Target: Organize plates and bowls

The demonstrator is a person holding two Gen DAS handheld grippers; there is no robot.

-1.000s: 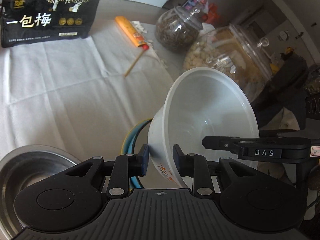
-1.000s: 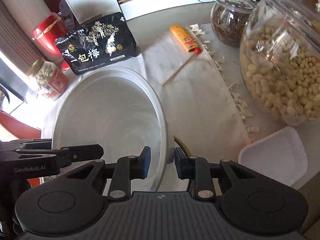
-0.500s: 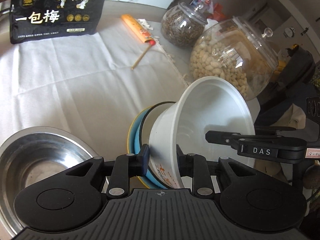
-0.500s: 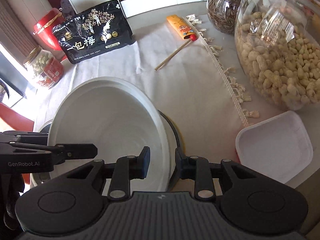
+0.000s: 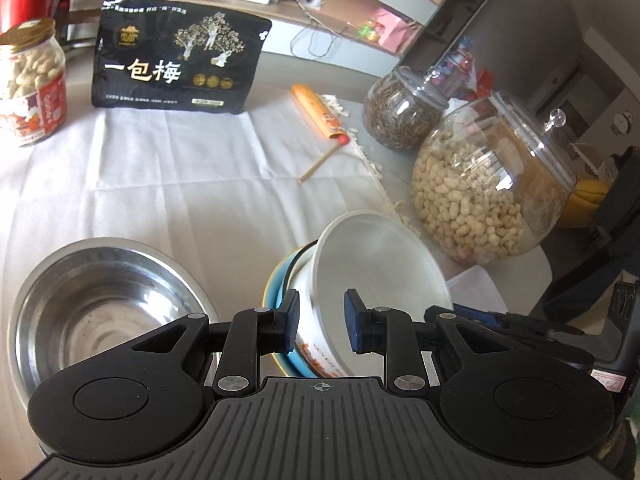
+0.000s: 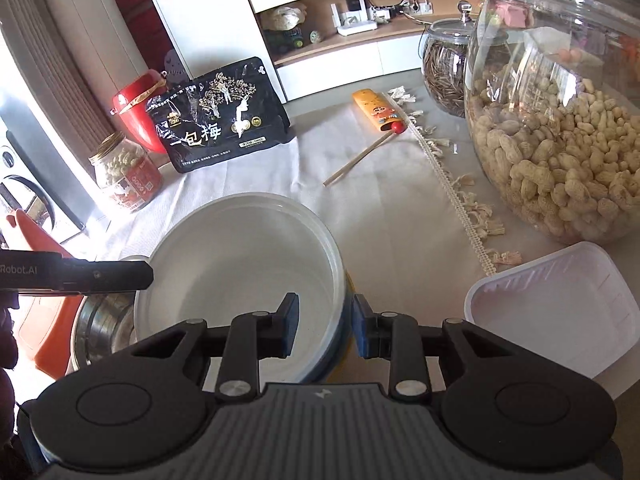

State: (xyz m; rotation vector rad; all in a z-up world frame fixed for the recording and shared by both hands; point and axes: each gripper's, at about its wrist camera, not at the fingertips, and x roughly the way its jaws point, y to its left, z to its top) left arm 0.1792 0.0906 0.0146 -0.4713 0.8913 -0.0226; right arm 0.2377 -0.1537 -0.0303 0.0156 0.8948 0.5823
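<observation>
A black snack bag standing at the back of the counter carries large white Chinese characters reading "一包梅", with a gold tree design above them and three small gold seals to their right; the smaller lines of print on it are too fine to read. In the right wrist view the same bag shows "包梅". Also in that view, a black hand-held gripper entering from the left edge bears pale lettering cut off to "Robot.AI". A white bowl has orange lettering low on its outer wall, too small to read. A peanut jar has a red label, illegible.
</observation>
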